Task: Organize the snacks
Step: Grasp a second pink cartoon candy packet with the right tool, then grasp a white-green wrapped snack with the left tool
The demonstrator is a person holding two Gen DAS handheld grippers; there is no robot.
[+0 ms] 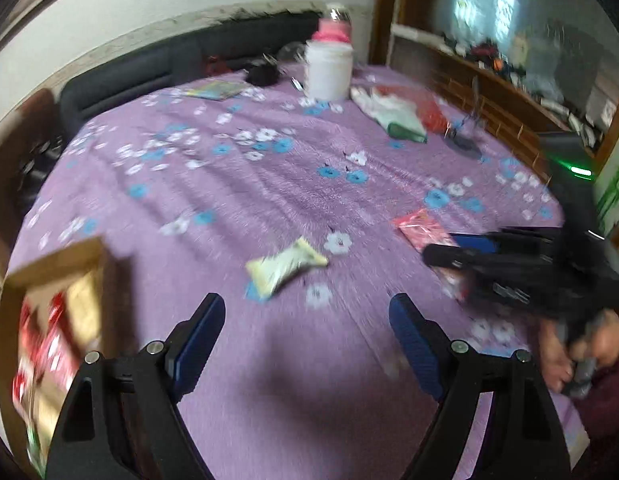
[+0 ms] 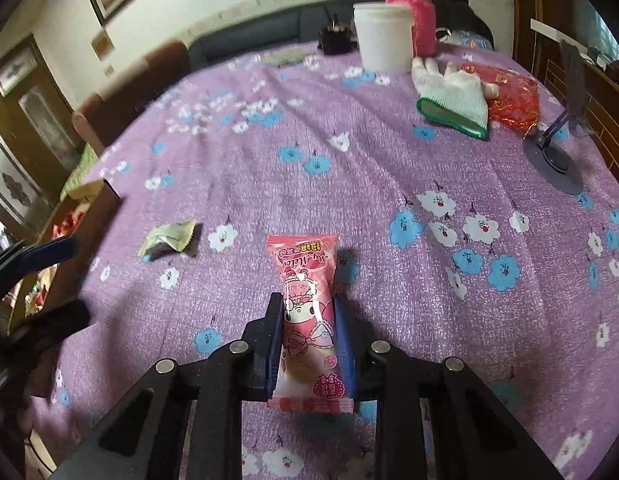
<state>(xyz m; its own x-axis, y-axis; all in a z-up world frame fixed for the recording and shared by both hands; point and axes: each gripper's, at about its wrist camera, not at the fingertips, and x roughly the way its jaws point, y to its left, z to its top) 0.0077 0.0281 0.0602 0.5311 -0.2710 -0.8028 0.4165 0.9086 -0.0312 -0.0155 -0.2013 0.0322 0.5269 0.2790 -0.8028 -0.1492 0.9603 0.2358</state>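
My right gripper (image 2: 308,304) is shut on a pink snack packet (image 2: 307,308) and holds it just above the purple flowered tablecloth (image 2: 349,184). The packet also shows in the left wrist view (image 1: 419,230), under the right gripper (image 1: 449,252). My left gripper (image 1: 307,308) is open and empty above the cloth. A pale green snack packet (image 1: 285,266) lies in front of it, also seen in the right wrist view (image 2: 169,236). A cardboard box (image 1: 57,304) with several snacks inside stands at the left edge (image 2: 85,208).
At the far side stand a white tub (image 2: 383,38) and a bottle in a pink sleeve (image 2: 413,12). A white glove (image 2: 453,96), a red mesh bag (image 2: 509,96) and a phone stand (image 2: 557,152) lie at the right. A sofa runs behind.
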